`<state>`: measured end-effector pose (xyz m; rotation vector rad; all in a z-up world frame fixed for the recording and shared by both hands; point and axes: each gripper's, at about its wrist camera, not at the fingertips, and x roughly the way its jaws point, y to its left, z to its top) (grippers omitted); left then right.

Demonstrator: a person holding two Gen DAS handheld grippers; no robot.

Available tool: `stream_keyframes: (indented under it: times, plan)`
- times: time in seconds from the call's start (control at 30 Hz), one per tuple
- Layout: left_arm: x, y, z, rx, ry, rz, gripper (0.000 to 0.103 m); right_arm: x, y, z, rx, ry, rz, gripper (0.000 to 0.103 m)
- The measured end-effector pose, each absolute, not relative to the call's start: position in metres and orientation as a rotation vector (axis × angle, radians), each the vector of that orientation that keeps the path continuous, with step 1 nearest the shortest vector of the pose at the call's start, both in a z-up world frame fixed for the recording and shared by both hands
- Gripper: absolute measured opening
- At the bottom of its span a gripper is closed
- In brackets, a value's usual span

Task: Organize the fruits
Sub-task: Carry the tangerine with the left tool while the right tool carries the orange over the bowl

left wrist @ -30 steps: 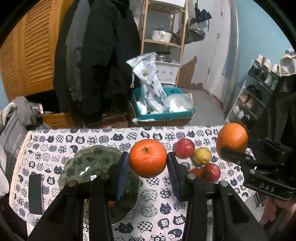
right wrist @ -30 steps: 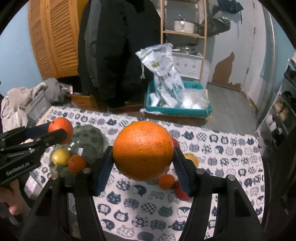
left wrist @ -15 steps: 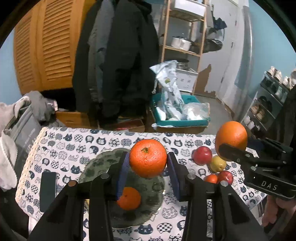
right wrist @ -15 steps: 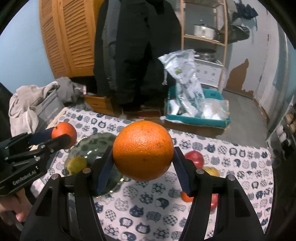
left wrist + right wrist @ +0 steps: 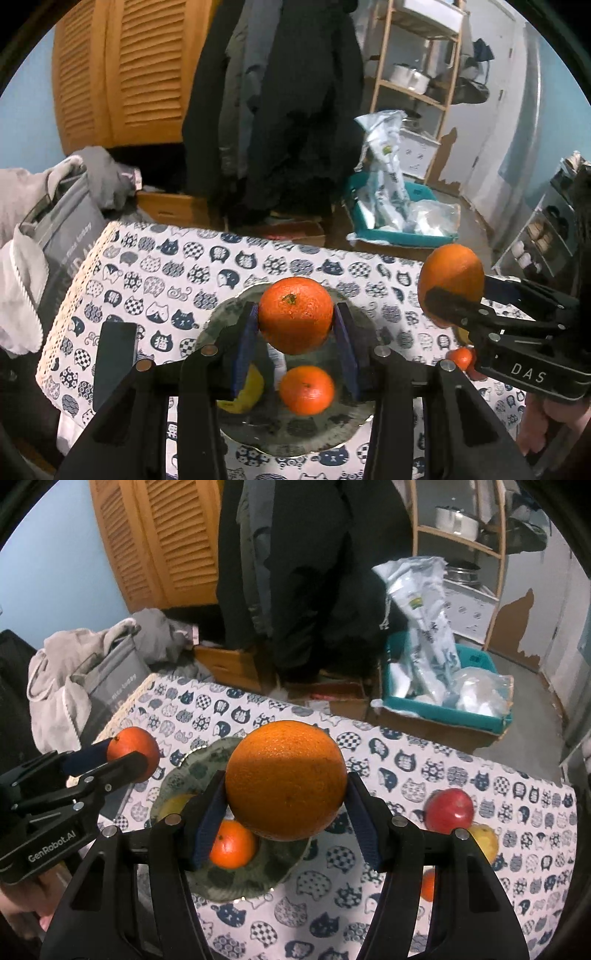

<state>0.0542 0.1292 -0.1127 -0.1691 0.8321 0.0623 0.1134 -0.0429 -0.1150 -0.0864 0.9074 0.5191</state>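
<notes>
My left gripper [image 5: 295, 328] is shut on a tangerine [image 5: 295, 319], held above a green glass plate [image 5: 229, 314]. On the plate lie a small tangerine [image 5: 307, 389] and a yellow fruit [image 5: 245, 393], partly hidden by a finger. My right gripper [image 5: 286, 808] is shut on a large orange [image 5: 286, 779], hanging over the plate's [image 5: 207, 757] right part. The left wrist view shows the large orange [image 5: 450, 275] at the right; the right wrist view shows the left gripper's tangerine [image 5: 135, 747] at the left. A red apple [image 5: 448, 809], a yellow fruit [image 5: 484, 840] and a small tangerine [image 5: 428, 884] lie on the cloth to the right.
A cat-print tablecloth [image 5: 166, 266] covers the table. A dark flat object [image 5: 114, 363] lies left of the plate. A grey bag and clothes [image 5: 99, 675] sit at the table's left end. Beyond the far edge are hanging coats, a teal bin [image 5: 450, 701] and a shelf.
Both grippers, each still holding its fruit, have moved left from above the loose fruit to above the plate. The plate and its two fruits now sit under the left gripper.
</notes>
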Motion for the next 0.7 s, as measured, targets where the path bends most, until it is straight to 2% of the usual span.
stream_keyframes:
  times: [0.7]
  plan:
    - [0.099,0.168,-0.206,-0.251,1.051,0.135,0.042,0.152,0.000,-0.200,-0.102,1.100,0.535,0.063]
